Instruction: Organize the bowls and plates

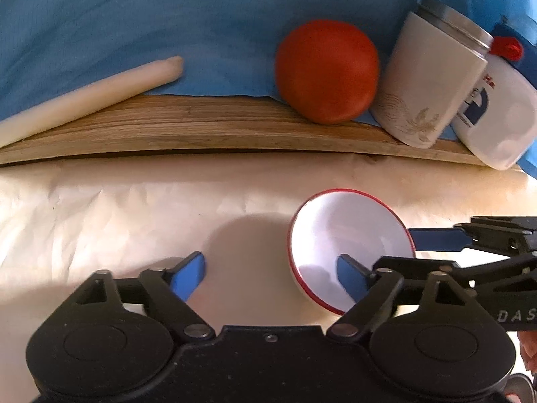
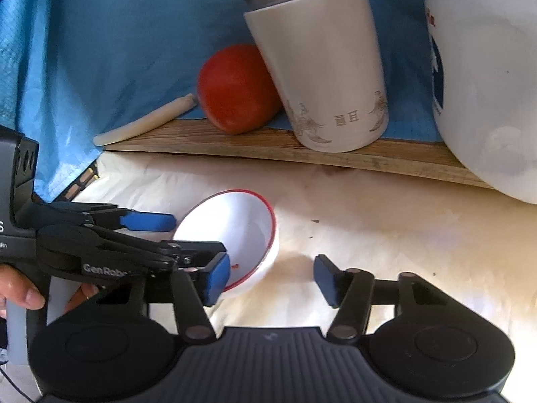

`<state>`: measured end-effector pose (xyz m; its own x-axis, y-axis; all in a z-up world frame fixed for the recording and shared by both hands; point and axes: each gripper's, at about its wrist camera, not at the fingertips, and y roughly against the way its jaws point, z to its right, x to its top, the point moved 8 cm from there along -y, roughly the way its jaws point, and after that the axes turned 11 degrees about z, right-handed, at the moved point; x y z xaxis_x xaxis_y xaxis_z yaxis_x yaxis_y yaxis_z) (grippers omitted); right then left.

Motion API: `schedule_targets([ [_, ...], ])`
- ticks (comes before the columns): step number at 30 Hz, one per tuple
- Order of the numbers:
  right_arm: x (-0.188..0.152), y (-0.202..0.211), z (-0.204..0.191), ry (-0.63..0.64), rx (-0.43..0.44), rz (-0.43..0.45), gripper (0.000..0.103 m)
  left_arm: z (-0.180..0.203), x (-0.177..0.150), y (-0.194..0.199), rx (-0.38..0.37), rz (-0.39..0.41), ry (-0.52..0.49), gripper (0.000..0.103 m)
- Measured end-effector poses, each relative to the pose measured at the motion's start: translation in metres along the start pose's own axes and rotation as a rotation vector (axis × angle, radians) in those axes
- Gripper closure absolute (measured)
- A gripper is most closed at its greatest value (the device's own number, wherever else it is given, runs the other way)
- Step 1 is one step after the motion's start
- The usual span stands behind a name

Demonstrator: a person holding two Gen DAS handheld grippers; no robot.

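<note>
A small white bowl with a red rim [image 1: 349, 238] sits tilted on the cream cloth; it also shows in the right wrist view [image 2: 235, 231]. My left gripper [image 1: 272, 277] is open, its right fingertip [image 1: 350, 280] at the bowl's near rim and its left fingertip [image 1: 189, 273] on the cloth, apart from the bowl. My right gripper [image 2: 272, 277] is open, its left fingertip [image 2: 214, 277] at the bowl's near rim. Each gripper shows in the other's view, one finger on either side of the bowl. No plates are in view.
A wooden board [image 1: 201, 127] lies behind the cloth against a blue tarp [image 1: 167, 16]. On it are a white rolling pin [image 1: 90, 97], a red tomato [image 1: 327, 70], a white tumbler with a metal lid [image 1: 433, 80] and a white jug [image 1: 496, 117].
</note>
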<state>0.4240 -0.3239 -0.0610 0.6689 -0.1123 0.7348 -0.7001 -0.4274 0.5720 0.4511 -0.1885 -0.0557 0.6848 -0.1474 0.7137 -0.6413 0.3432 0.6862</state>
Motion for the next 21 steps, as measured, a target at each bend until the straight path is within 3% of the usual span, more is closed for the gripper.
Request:
schedule_targets([
  [7, 0.001, -0.001, -0.002, -0.045, 0.065, -0.015, 0.063, 0.01, 0.0, 0.006, -0.029, -0.001, -0.002, 0.058],
  [17, 0.001, 0.0, -0.003, -0.048, 0.083, -0.023, 0.075, 0.015, -0.004, 0.013, -0.07, 0.001, 0.026, 0.082],
  [21, 0.0, 0.001, -0.001, -0.051, 0.077, -0.029, 0.079, 0.022, -0.006, 0.017, -0.056, 0.019, -0.005, 0.083],
])
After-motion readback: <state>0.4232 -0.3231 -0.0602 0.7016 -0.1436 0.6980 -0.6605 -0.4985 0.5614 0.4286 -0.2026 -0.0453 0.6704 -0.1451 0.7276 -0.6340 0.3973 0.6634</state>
